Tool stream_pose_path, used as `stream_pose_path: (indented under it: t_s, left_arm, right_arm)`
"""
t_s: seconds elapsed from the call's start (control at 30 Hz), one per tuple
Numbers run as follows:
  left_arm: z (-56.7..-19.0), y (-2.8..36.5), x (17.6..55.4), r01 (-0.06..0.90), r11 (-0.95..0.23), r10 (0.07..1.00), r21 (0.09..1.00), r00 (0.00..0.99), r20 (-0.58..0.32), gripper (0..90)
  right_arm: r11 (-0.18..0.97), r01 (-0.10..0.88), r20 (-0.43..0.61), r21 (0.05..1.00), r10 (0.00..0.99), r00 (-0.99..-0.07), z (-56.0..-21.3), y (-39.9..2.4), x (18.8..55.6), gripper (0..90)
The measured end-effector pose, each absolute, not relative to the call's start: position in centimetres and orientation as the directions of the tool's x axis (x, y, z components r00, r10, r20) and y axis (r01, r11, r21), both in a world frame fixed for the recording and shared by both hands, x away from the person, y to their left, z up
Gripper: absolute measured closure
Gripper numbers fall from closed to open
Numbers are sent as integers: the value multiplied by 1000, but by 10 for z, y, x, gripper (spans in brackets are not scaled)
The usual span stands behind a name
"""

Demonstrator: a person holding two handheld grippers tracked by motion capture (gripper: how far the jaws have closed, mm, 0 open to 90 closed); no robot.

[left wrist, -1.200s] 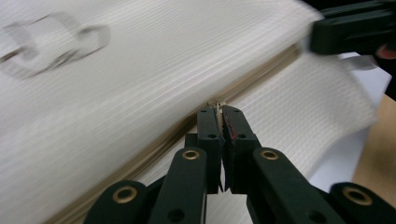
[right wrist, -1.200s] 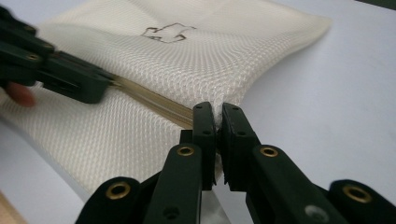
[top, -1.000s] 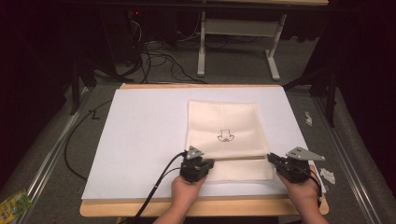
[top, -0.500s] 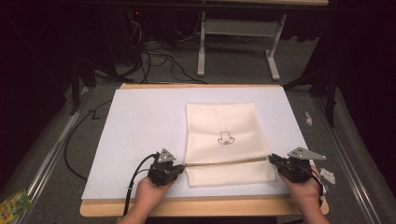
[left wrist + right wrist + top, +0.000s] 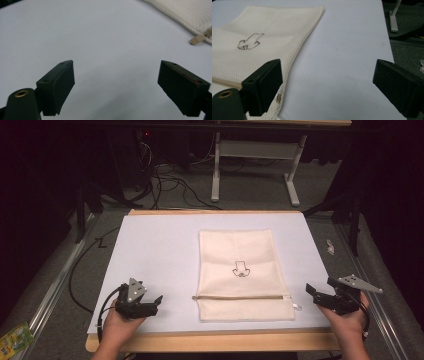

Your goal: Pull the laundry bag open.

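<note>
A cream mesh bag (image 5: 240, 265) with a small dark drawing (image 5: 240, 269) lies flat on the white sheet (image 5: 150, 250). Its zipper (image 5: 240, 297) runs across near the front end. My left gripper (image 5: 159, 300) rests left of the bag, apart from it, and its jaws have just been opening, with nothing between them. The left gripper view (image 5: 116, 67) has bare sheet between the jaws and the bag's corner with a small zipper tab (image 5: 197, 39) at the upper right. My right gripper (image 5: 310, 290) stands right of the bag, its jaws also just opened, with bare sheet between them (image 5: 328, 65).
The sheet covers a wooden table whose front edge (image 5: 210, 341) runs just before the hands. Cables (image 5: 165, 180) and a white table frame (image 5: 255, 165) lie on the floor behind. A white scrap (image 5: 330, 246) lies at the right and a green packet (image 5: 12, 337) at the bottom left.
Both grippers let go of the bag's zipper ends and opened. The left one drew well away to the left, the right one a little to the right. The bag now lies flat.
</note>
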State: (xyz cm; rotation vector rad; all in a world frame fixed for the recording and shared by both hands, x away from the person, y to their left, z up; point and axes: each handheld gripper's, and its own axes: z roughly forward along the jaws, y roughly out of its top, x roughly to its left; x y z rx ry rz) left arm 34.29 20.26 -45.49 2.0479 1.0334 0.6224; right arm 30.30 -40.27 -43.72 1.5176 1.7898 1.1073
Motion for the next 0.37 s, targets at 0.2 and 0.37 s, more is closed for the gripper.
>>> stream_pose_path:
  t_s: [0.2, 0.37]
  left_arm:
    - [-447, 203, 347, 473, -245, 827, 846, 558, -73, 100]
    - [-449, 201, 345, 479, -275, 817, 833, 573, -60, 47]
  right_arm:
    - [102, 522, 48, 847, 963, -265, -437, -383, 305, 75]
    - [93, 525, 66, 846, 959, -277, -437, -383, 305, 91]
